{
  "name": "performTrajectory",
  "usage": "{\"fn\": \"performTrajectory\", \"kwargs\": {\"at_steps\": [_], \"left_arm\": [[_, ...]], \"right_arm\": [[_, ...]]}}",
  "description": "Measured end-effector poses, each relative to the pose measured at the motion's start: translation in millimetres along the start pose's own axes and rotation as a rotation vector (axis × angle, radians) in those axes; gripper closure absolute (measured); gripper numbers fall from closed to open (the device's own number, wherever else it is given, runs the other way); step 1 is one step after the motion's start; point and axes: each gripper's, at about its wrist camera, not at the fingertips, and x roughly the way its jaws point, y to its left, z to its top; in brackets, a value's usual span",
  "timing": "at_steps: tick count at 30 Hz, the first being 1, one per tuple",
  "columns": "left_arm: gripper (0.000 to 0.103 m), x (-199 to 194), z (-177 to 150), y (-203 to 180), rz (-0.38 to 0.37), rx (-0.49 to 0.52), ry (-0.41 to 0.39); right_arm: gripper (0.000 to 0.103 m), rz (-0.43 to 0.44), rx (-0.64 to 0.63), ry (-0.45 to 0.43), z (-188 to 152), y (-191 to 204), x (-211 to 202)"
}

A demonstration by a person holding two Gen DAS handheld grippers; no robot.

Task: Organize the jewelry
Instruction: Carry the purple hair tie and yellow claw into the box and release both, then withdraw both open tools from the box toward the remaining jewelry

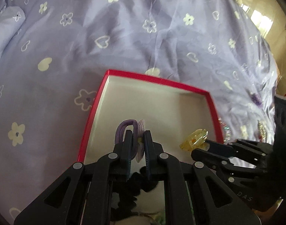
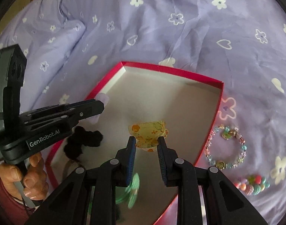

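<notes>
My left fingers [image 1: 138, 146] are clamped on a purple hair tie [image 1: 130, 134], holding it just above the floor of the red box [image 1: 95, 108], near the box's left wall. In the right view the same tie [image 2: 101, 101] shows as a pale lilac bit at the tip of my left gripper [image 2: 97, 106], close to the box's left rim [image 2: 105, 82].

My right fingers [image 2: 146, 146] are clamped on a yellow claw clip [image 2: 148, 133] with orange flowers, held over the middle of the box. From the left view that clip [image 1: 194, 140] sits at the tip of my right gripper [image 1: 204, 144], near the box's right wall.

Inside the box, a black scrunchie [image 2: 82, 140] lies at the near left corner, under my left gripper. A green thing [image 2: 132, 189] is blurred at the near edge of the box, behind my right fingers; I cannot tell what it is.

Outside the box, just beside its right wall, a beaded bracelet [image 2: 227, 148] lies on the bed sheet [image 2: 180, 37]. A second bracelet [image 2: 252, 184] of larger coloured beads lies nearer to me, further from the box. The box itself rests on the sheet, lilac with white flowers and hearts.
</notes>
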Motion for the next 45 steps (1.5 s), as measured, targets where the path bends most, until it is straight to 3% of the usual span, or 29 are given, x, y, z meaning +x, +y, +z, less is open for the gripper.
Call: {"fn": "performTrajectory", "kwargs": {"at_steps": [14,16,20,23,28,45], "left_arm": [[0.089,17,-9,6,0.033,-0.019,0.056],[0.084,17,-10,6,0.038,-0.022,0.059],[0.065,13,-10,8,0.043,-0.033,0.052],[0.064,9,-11,9,0.048,-0.041,0.044],[0.050,-4,-15,11,0.047,-0.056,0.022],[0.042,-67,-35,-11,-0.026,-0.106,-0.093]], "right_arm": [[0.076,0.000,-0.009,0.026,1,-1,10],[0.076,0.006,-0.003,0.023,1,-2,10],[0.075,0.017,0.004,0.021,1,-3,9],[0.068,0.026,0.012,0.017,-1,-3,7],[0.064,0.045,0.024,-0.011,-6,-2,-9],[0.056,0.062,0.153,-0.154,-52,-37,-94]]}}
